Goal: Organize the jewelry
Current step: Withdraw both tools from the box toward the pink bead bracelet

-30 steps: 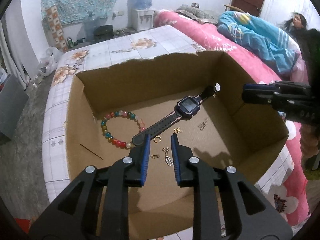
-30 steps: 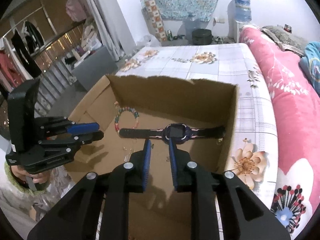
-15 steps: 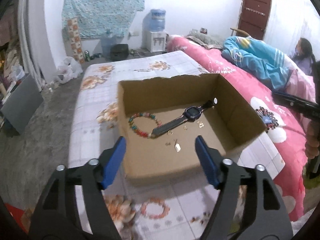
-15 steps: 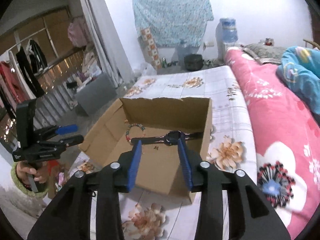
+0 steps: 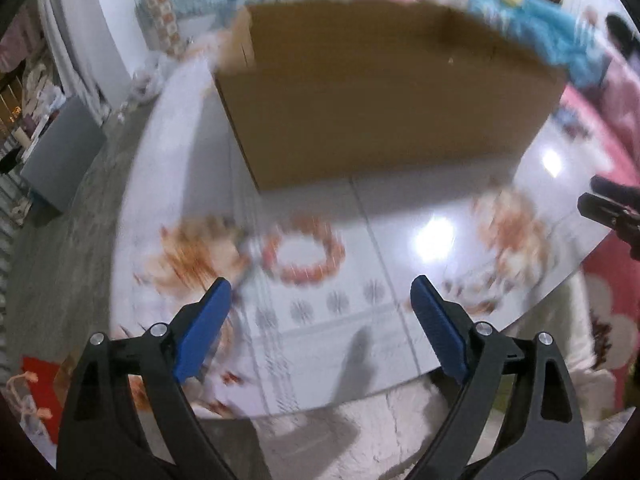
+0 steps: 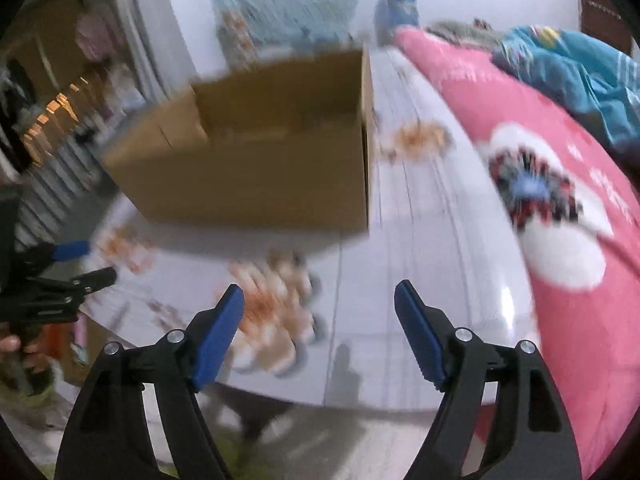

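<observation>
Both views are blurred by motion. An open cardboard box (image 5: 380, 108) (image 6: 256, 160) stands on the white flower-printed table (image 5: 404, 216) (image 6: 440, 272); its inside is hidden from here. An orange bead bracelet (image 5: 303, 255) lies on the table in front of the box. My left gripper (image 5: 320, 282) hovers just short of the bracelet, its jaws opening wide with nothing between them. My right gripper (image 6: 320, 300) hangs over the table's front right part, jaws also opening and empty. Each gripper shows at the edge of the other's view: the right one (image 5: 612, 210), the left one (image 6: 70, 266).
A pink flowered bedspread (image 6: 560, 184) with a blue blanket (image 6: 568, 64) lies to the right of the table. A grey box (image 5: 60, 156) stands on the floor at the left. A person's hand (image 6: 10, 344) holds the left tool.
Both grippers have pulled back out of the box and dropped low toward the table's front edge. Both went from nearly shut to wide open. The box's contents are no longer visible.
</observation>
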Tool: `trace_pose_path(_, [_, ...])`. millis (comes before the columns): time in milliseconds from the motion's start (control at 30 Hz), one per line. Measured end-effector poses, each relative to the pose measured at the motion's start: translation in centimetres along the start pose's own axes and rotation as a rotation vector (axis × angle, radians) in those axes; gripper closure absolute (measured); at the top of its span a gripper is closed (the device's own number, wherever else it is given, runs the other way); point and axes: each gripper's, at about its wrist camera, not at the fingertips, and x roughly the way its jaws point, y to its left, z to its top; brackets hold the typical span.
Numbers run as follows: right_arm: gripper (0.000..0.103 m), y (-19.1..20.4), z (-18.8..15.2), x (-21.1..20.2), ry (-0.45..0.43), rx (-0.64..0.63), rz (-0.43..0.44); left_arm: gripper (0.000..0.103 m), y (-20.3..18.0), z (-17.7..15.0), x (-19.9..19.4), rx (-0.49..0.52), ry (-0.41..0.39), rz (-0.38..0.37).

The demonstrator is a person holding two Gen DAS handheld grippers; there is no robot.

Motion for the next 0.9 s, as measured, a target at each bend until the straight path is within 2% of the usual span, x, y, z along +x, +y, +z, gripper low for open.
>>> trace_pose_path(100, [0.027,1.0,-0.9,2.1,0.059,-0.021,-0.046,0.016,-1.1,-1.0,1.7,0.007,0.056,0.044])
trace_pose_path(167, [0.026,1.4,-0.9,3.1,0.088,-0.028,-0.046,0.012,-1.6,-1.2,1.9,-0.009,0.038,0.061])
trace_pose_path(267, [0.019,1.8,-0.4,3.7,0.091,-0.024,-0.042,0.01,-2.1,-1.2,2.0,-0.019,0.033,0.072])
trace_pose_path(600, [0.008,2.1,0.4,5.5,0.095,-0.049,-0.1,0.008,-4.2,-1.4,1.4,-0.06,0.011,0.117])
trace_pose_path(900, [0.007,1.7,1.0,6.1,0.089,-0.045,-0.098,0.008,-4.3,-1.4,1.3,-0.096,0.014,0.107])
